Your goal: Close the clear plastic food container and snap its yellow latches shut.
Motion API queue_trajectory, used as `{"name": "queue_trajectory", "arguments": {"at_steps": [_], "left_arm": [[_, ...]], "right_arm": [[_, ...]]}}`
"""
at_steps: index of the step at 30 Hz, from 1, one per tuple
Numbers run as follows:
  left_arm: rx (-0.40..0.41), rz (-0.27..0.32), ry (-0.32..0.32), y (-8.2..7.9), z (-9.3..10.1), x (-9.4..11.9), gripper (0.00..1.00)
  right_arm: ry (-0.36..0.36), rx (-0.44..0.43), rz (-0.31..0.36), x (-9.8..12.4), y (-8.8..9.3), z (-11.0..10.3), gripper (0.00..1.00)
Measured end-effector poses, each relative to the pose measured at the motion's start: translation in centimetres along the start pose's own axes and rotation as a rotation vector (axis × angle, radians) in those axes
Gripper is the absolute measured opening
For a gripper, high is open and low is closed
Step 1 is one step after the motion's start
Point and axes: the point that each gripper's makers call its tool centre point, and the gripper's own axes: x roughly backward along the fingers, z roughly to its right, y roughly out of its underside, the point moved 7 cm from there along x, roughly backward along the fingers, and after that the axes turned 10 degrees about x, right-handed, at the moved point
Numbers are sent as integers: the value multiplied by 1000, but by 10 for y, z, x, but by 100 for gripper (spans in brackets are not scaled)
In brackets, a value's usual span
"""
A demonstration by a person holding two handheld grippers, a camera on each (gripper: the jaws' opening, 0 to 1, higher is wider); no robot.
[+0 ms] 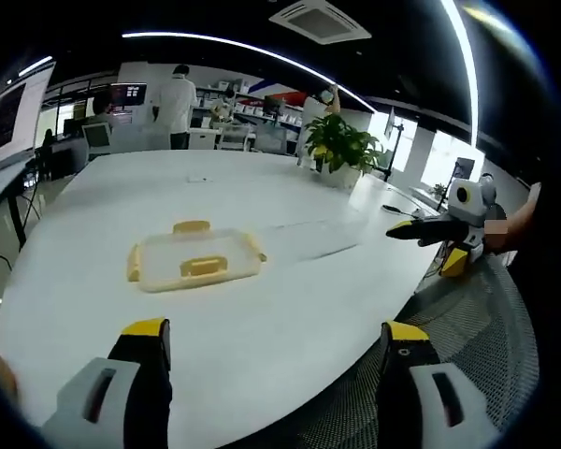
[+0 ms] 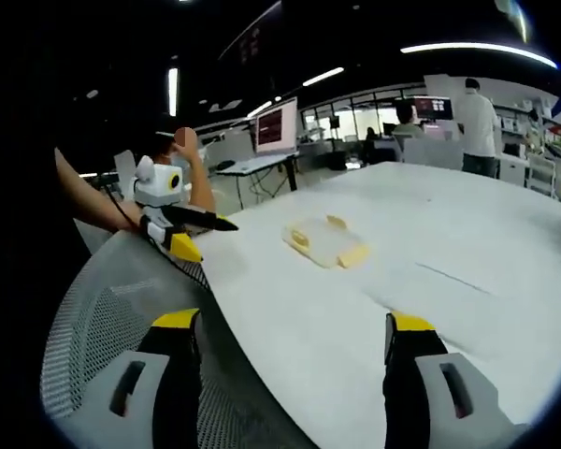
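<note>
Jaws of both grippers gape empty, well short of the lidded clear container (image 1: 195,258) on the white table (image 1: 290,309).

left tongs (image 1: 273,337) jaws spread wide, right tongs (image 2: 293,332) jaws spread wide, both gripping nothing

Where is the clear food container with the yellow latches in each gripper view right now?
Left gripper view: the container lies left of centre on the white table, beyond the left gripper.
Right gripper view: the container lies near the middle, slightly above centre, beyond the right gripper.
Shared landmark: the person in white standing past the table's far end.
</note>
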Motion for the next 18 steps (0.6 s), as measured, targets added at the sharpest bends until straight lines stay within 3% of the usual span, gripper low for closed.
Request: {"name": "queue_trajectory", "arguments": {"at_steps": [5,7,10,16,18], "left_arm": [[46,33,6,-6,-5,1,87],[45,22,10,-5,-5,-1,87],[45,21,29,-4,-1,-1,87],[73,61,53,-12,-2,2,86],[65,37,77,-12,3,2,85]], "right_arm": [[-17,53,-6,-1,-8,-2,78],[-34,107,-38,-2,-12,-5,77],[-36,80,3,-5,-23,-6,76],[-10,93,9,-14,-37,-4,76],[-4,93,7,-15,-43,-5,75]]}}
